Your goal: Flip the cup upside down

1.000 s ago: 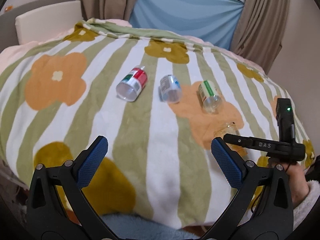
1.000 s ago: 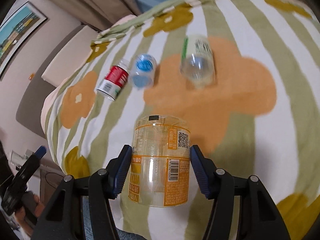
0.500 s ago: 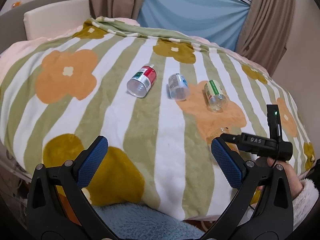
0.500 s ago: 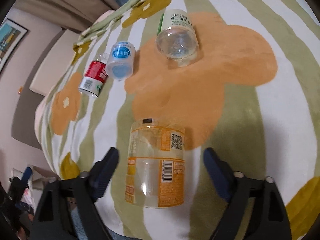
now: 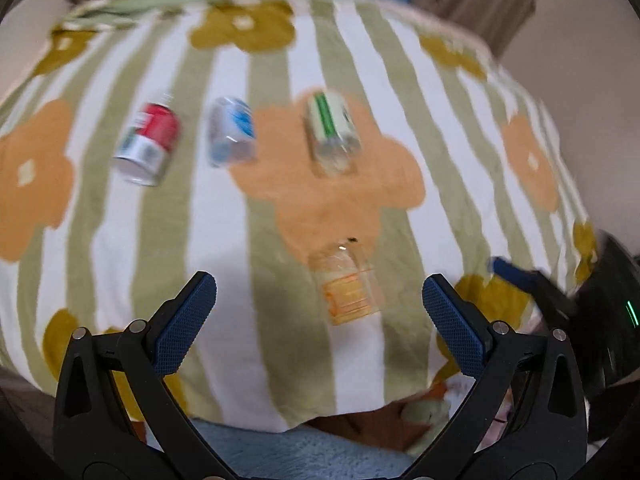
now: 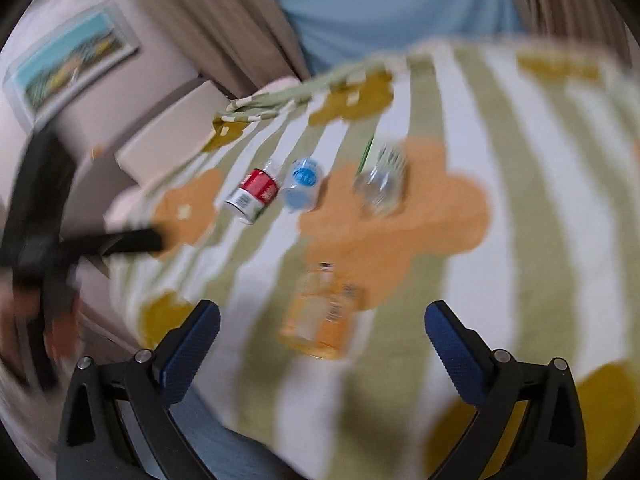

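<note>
A clear cup with an orange label [image 5: 348,284] stands on the striped flower blanket [image 5: 224,240], free of both grippers; it also shows in the right wrist view [image 6: 320,316]. My left gripper [image 5: 318,322] is open and empty, just in front of that cup. My right gripper [image 6: 322,344] is open and empty, drawn back from the cup. Three more cups lie on their sides farther back: a red one [image 5: 148,144], a blue one [image 5: 232,132] and a green one [image 5: 332,136]. Both views are blurred by motion.
The blanket covers a bed whose front edge [image 5: 280,420] drops off just under the grippers. Curtains [image 6: 384,8] hang behind the bed. The right gripper's body [image 5: 600,312] shows at the right edge of the left wrist view.
My right gripper opened, let go of the orange-label cup and pulled back. My left gripper swung toward that cup. The cup stays standing on the blanket.
</note>
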Action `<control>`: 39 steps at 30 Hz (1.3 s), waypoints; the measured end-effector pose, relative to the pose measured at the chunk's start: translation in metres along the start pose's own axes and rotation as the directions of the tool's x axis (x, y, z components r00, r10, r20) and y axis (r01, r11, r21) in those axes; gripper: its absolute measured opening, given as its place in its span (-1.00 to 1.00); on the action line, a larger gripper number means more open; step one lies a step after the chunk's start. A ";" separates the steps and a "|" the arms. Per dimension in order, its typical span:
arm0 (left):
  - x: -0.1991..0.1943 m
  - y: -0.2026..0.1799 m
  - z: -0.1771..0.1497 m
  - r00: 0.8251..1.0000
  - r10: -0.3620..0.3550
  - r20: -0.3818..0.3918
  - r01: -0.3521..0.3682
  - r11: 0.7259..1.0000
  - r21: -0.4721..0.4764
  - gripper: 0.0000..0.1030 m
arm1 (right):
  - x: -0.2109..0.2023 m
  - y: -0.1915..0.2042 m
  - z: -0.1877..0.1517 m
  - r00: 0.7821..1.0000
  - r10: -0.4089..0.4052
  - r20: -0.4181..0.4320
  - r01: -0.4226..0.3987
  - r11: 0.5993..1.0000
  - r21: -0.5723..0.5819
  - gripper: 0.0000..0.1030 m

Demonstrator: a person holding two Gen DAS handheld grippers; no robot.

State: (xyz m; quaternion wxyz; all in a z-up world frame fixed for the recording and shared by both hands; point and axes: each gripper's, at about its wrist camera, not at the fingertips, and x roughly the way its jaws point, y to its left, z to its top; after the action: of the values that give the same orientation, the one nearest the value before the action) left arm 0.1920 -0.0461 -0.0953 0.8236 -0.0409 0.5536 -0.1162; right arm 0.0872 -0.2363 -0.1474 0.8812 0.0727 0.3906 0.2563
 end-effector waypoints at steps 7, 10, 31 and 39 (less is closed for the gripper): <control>0.102 -0.005 0.015 0.954 -0.134 -0.266 0.080 0.975 -0.207 0.95 | -0.046 0.024 -0.040 0.972 -0.167 0.168 0.200 0.958 -0.207 0.99; 0.127 0.001 0.016 0.941 -0.135 -0.310 0.057 0.967 -0.248 0.87 | -0.049 0.019 -0.047 0.963 -0.180 0.199 0.218 0.957 -0.191 0.99; 0.114 -0.001 0.024 0.974 -0.191 -0.120 0.176 0.976 -0.130 0.10 | -0.031 0.007 -0.036 0.975 -0.061 0.214 0.088 0.989 -0.121 0.99; 0.075 -0.021 -0.025 0.862 -0.021 0.507 0.025 1.000 -0.001 0.10 | -0.033 -0.004 -0.029 0.973 -0.039 0.229 0.055 0.996 -0.067 0.99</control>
State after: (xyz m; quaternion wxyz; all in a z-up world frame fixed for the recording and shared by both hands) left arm 0.1932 -0.0828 -0.1681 0.9385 -0.0796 0.3179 -0.1090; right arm 0.0493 -0.2583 -0.1470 0.9281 0.0603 0.2790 0.2393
